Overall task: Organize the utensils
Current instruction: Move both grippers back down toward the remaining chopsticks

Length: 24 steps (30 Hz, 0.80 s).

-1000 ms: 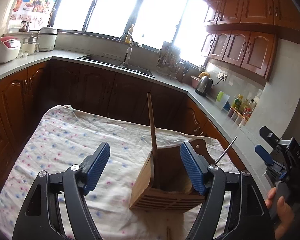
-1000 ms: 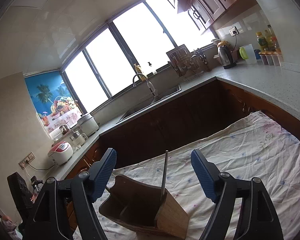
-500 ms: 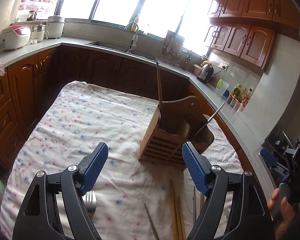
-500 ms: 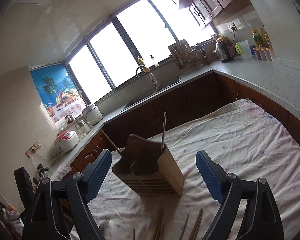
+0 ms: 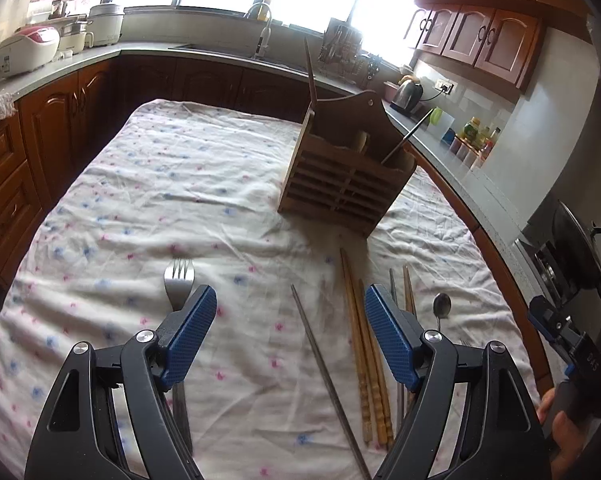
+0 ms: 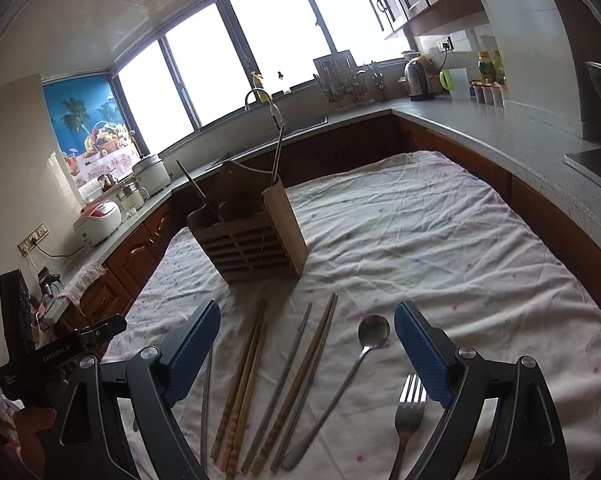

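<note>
Both grippers hang over the cloth-covered surface [image 5: 148,184], nothing between the jaws. Left gripper [image 5: 288,336] stands wide. Right gripper [image 6: 306,354] is wide too, its jaws having just been opening.

Loose utensils lie in a row near the front edge: wooden chopsticks [image 6: 240,384], metal chopsticks [image 6: 284,376], spoon [image 6: 374,330], fork [image 6: 408,408], another fork [image 5: 179,280].

Wooden holder [image 6: 252,236] sits beyond them, already holding a few pieces.

Looks like the reach-to-pick step. Next: lower over one utensil, straddle its handle, close.

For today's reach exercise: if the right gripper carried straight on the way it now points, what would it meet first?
Most likely the tablecloth just ahead of its open right gripper, around the spoon and the chopsticks lying between its fingers. The wooden holder stands further on; depth is hard to judge.
</note>
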Motion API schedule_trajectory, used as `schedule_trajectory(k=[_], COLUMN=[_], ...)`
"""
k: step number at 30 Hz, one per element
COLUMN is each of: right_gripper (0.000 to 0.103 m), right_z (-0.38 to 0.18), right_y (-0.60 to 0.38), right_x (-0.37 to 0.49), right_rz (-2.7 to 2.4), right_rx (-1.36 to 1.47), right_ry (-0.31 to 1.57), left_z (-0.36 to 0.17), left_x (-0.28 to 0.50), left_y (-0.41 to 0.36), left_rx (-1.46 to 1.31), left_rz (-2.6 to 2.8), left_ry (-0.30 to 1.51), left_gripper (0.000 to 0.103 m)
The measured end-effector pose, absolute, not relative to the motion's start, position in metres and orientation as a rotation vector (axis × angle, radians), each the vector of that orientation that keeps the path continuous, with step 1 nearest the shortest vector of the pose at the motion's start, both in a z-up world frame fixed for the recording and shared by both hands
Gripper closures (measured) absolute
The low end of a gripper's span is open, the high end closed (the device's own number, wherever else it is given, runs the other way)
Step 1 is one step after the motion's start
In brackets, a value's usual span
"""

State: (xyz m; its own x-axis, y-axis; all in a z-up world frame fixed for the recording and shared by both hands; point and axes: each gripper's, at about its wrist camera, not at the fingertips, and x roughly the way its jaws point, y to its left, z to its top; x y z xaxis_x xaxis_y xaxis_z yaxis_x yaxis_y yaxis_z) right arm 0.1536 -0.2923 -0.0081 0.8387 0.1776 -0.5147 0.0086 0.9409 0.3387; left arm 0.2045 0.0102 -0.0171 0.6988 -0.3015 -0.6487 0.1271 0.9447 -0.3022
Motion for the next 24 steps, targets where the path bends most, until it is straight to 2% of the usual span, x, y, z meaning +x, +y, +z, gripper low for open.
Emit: schedule_trajectory(k=[8, 16, 20, 24], right_gripper=[0.013, 0.015, 0.025, 0.044], right_z=[-0.033, -0.034, -0.033, -0.035], right_y=[-0.291, -0.288, -0.291, -0.292], right_x=[0.135, 0.144, 0.151, 0.163], right_rz=[0.087, 0.104, 0.101, 0.100], right_rx=[0.341, 0.351, 0.359, 0.370], right_ry=[0.645, 0.655, 0.664, 0.685], left_z=[-0.038, -0.035, -0.038, -0.045], left_x=[0.193, 0.203, 0.211, 0.221], left_y=[0.006, -0.007, -0.011, -0.015], left_rx=[-0.248, -0.230, -0.207, -0.193], left_rz=[-0.226, -0.243, -0.239, -0.245], left_ry=[0.834, 0.852, 0.876, 0.908], left_gripper=[0.025, 0.025, 0.025, 0.029])
